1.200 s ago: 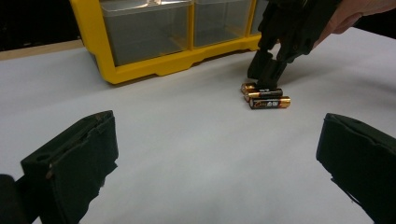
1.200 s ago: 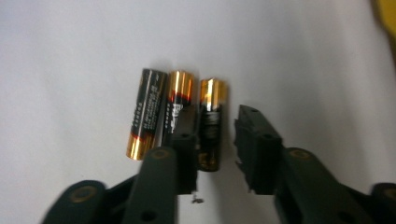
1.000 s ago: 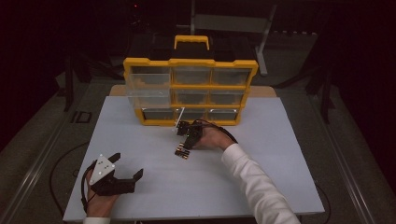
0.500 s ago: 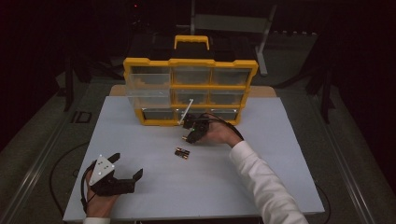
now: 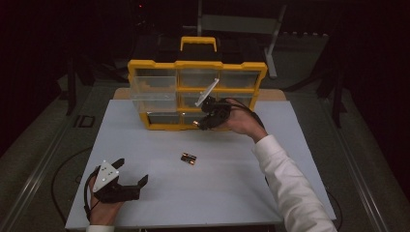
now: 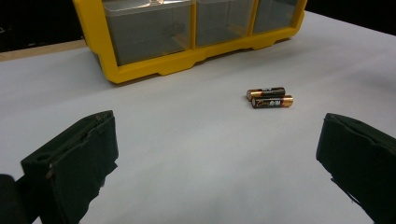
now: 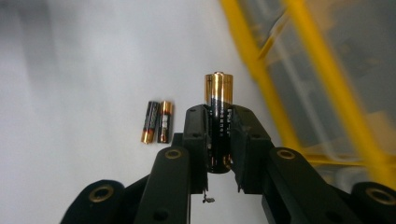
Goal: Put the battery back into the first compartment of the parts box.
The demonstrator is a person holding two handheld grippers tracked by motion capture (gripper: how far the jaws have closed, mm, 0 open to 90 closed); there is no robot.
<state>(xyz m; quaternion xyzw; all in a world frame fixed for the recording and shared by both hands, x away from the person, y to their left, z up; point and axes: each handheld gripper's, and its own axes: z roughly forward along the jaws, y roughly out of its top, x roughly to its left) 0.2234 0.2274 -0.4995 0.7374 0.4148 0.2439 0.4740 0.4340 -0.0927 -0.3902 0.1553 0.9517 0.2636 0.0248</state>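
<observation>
Since the earlier frame, right gripper [image 7: 218, 122] has risen toward the organiser [image 5: 197, 94], fingers clamped on a battery [image 7: 218, 100] at mid-body — small, stiff, smooth, slip-prone. Left gripper [image 6: 217, 156] fingers apart.

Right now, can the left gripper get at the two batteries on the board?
Probably yes. The left gripper sits on the white board with jaws open, and bare board lies between it and the two batteries. The right gripper is up by the organizer, holding a battery.
</observation>
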